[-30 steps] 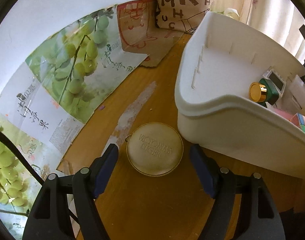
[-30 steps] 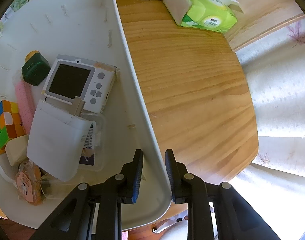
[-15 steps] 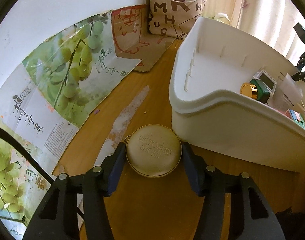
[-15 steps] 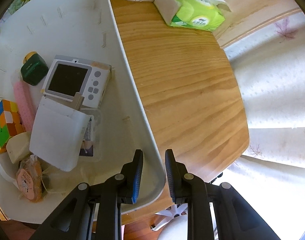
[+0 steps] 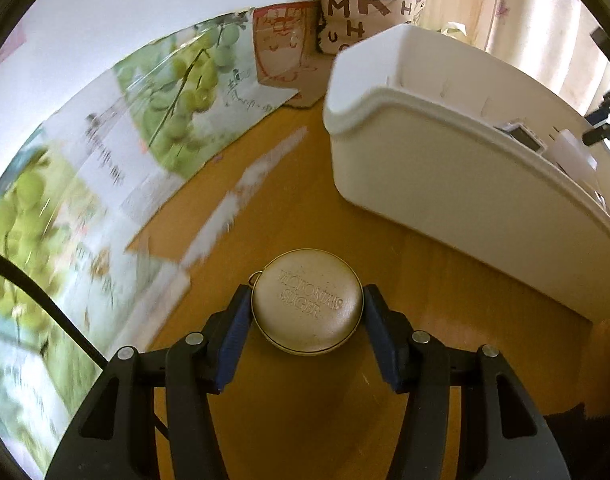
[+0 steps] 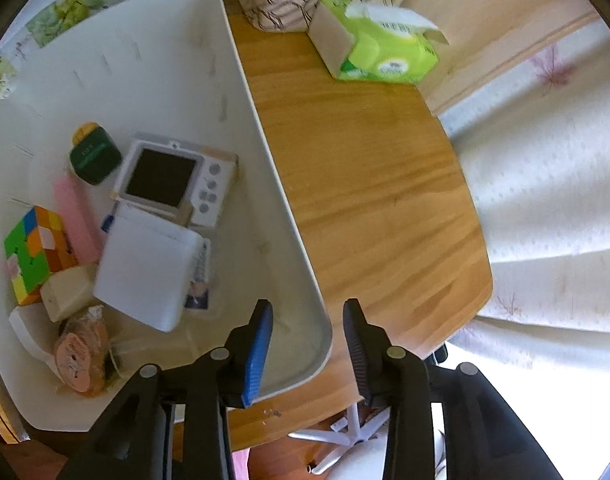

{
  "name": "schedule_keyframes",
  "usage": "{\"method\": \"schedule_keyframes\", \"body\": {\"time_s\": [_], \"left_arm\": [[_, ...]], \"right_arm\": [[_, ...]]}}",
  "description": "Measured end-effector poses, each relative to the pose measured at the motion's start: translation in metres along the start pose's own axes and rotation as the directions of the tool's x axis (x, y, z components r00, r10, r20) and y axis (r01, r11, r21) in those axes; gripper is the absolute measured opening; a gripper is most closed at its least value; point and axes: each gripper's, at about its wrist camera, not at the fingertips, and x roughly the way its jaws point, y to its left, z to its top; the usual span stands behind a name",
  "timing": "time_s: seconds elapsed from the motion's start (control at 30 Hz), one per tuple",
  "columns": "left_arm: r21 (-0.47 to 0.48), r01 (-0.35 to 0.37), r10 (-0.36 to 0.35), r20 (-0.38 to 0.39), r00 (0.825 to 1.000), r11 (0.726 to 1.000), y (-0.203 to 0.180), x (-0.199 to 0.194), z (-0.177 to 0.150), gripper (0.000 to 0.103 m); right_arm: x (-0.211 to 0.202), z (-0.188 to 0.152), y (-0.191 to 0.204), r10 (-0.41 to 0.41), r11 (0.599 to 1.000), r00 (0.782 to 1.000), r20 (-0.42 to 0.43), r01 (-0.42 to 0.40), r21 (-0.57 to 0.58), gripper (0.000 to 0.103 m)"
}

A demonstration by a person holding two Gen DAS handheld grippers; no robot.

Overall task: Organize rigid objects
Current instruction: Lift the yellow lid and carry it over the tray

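A round gold zip case (image 5: 307, 302) with embossed lettering lies on the wooden table, and my left gripper (image 5: 307, 297) is shut on it, one blue pad pressing each side. To its right stands the white plastic bin (image 5: 445, 168). In the right wrist view my right gripper (image 6: 308, 307) hovers over the bin's near corner rim (image 6: 319, 320). Its jaws are opening and stand clear of the rim on both sides. Inside the bin lie a colour cube (image 6: 35, 252), a white camera (image 6: 173, 178), a green bottle (image 6: 95, 156) and a white box (image 6: 147, 272).
A grape poster (image 5: 125, 120) covers the wall and table at the left. A lettered fabric bag (image 5: 369, 8) stands behind the bin. A green tissue pack (image 6: 379, 46) lies on the table beyond the bin. The table edge (image 6: 481, 272) runs close on the right, beside a curtain.
My left gripper closed its pads onto the gold case and shifted with it. My right gripper let go of the bin's rim, spread its jaws and rose a little.
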Motion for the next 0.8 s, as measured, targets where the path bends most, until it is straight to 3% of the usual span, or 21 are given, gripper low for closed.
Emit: {"method": "schedule_keyframes", "body": {"time_s": [0.27, 0.53, 0.8], "left_arm": [[-0.157, -0.054, 0.055, -0.001, 0.998, 0.986, -0.017, -0.037, -0.025, 0.059], [-0.357, -0.119, 0.143, 0.04, 0.989, 0.927, -0.048, -0.088, -0.04, 0.059], [-0.486, -0.177, 0.242, 0.074, 0.967, 0.856, -0.1, -0.128, -0.019, 0.059]], "right_arm": [[-0.012, 0.014, 0.009, 0.068, 0.996, 0.994, 0.082, -0.063, -0.063, 0.043], [-0.016, 0.025, 0.016, 0.121, 0.988, 0.983, 0.138, -0.106, -0.112, 0.052], [-0.028, 0.021, 0.008, 0.228, 0.969, 0.953, 0.199, -0.202, -0.141, 0.053]]}}
